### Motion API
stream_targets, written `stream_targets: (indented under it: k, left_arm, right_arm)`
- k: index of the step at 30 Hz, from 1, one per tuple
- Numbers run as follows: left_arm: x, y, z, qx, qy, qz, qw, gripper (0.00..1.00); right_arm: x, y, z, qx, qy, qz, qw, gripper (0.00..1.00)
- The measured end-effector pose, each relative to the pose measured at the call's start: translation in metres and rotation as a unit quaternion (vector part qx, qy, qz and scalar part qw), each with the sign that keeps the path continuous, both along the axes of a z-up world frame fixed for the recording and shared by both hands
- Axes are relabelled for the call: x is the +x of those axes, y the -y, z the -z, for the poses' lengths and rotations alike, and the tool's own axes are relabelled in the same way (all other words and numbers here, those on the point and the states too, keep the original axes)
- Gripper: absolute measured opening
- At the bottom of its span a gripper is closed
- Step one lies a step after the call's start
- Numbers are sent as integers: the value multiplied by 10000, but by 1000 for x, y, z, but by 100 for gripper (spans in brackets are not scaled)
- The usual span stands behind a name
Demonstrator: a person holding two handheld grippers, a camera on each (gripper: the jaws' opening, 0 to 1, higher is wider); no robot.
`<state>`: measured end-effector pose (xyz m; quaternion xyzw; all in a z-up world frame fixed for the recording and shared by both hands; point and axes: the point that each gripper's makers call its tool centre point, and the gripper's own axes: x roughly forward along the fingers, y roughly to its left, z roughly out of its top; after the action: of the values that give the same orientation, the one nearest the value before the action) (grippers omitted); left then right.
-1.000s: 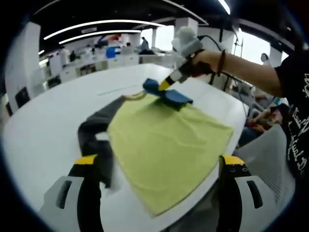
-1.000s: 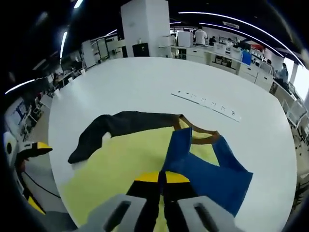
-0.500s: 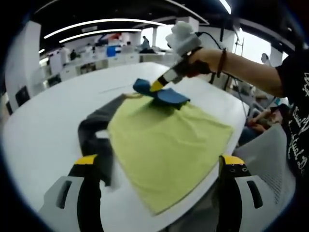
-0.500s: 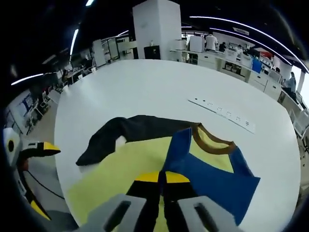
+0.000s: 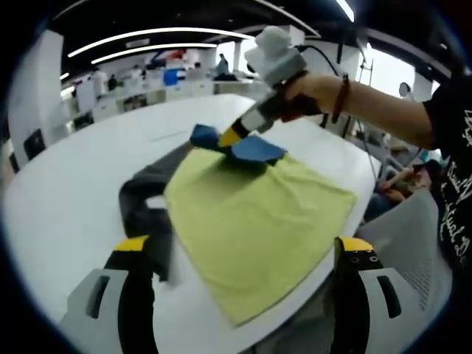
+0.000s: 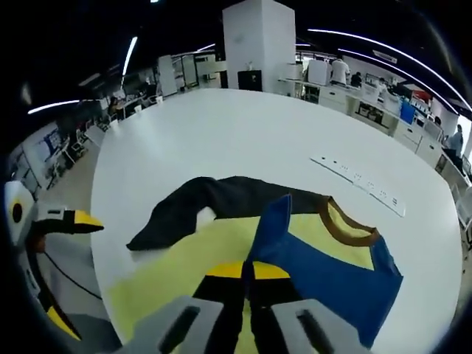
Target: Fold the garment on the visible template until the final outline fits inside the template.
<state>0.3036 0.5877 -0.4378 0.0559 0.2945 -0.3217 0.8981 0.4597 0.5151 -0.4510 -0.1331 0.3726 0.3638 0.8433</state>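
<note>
A yellow shirt (image 5: 254,217) lies flat on the white table (image 5: 66,192), its dark grey sleeve (image 5: 144,210) spread to the left. My right gripper (image 5: 225,138) comes in from the upper right, shut on the blue sleeve (image 5: 247,149) and holding it lifted over the shirt's collar end. In the right gripper view its jaws (image 6: 251,270) pinch the blue sleeve (image 6: 324,273) above the yellow shirt (image 6: 184,258); the brown collar (image 6: 346,228) and dark sleeve (image 6: 199,206) lie beyond. My left gripper (image 5: 243,247) hovers open over the shirt's near hem, jaws wide apart, holding nothing.
A white power strip (image 6: 358,181) lies on the far table. A person's arm (image 5: 369,103) reaches in from the right, with a grey chair (image 5: 413,243) below it. The table edge runs close under the shirt's hem. Desks and shelves fill the background.
My right gripper has carried the blue sleeve leftward in the left gripper view, across the collar end toward the dark sleeve. The left gripper has stayed put and open.
</note>
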Motion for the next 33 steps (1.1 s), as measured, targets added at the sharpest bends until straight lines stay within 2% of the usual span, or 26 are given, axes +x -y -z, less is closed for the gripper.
stream_targets:
  k: [11, 20, 28, 30, 33]
  left_arm:
    - [-1, -3, 1, 12, -14, -35, 10000, 99]
    - [-1, -8, 5, -6, -64, -114, 9999, 98]
    - [-1, -8, 7, 15, -96, -117, 9999, 98]
    - [0, -8, 6, 15, -83, -119, 9999, 98]
    - [1, -9, 5, 16, -56, -132, 9999, 99]
  right_arm:
    - [-4, -6, 16, -180, 6, -148, 9997, 0]
    - [-1, -11, 46, -197, -45, -97, 9997, 0]
    - [-13, -22, 65, 61, -386, -218, 9990, 1]
    - [-17, -25, 63, 263, -508, -200, 9982, 2]
    - [-18, -23, 59, 318, -547, -223, 9977, 4]
